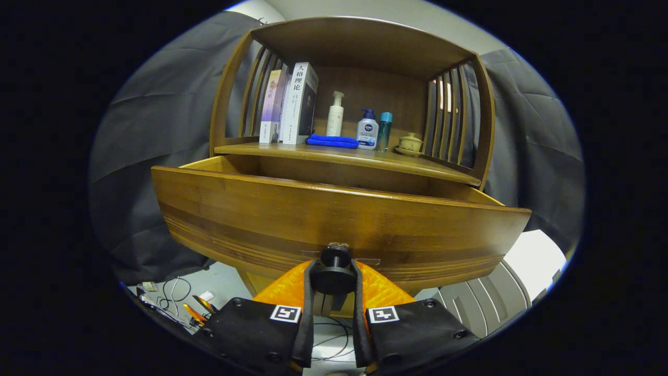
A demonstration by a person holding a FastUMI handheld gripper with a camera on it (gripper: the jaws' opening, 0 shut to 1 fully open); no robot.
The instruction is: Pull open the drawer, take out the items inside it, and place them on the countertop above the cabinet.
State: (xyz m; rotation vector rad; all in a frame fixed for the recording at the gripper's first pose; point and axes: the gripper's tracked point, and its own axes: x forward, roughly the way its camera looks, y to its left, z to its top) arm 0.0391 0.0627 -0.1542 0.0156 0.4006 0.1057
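Jaws clamp knob (334, 272) | drawer (339, 224) open | contents hidden

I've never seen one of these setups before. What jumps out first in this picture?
The wide wooden drawer front, pulled out toward the camera, with the gripper shut on its round black knob, one finger on each side. Above the open drawer, the countertop carries a row of things: upright books on one side, a folded blue cloth, a white pump bottle and other bottles in the middle, and a small lidded cup at the far end.
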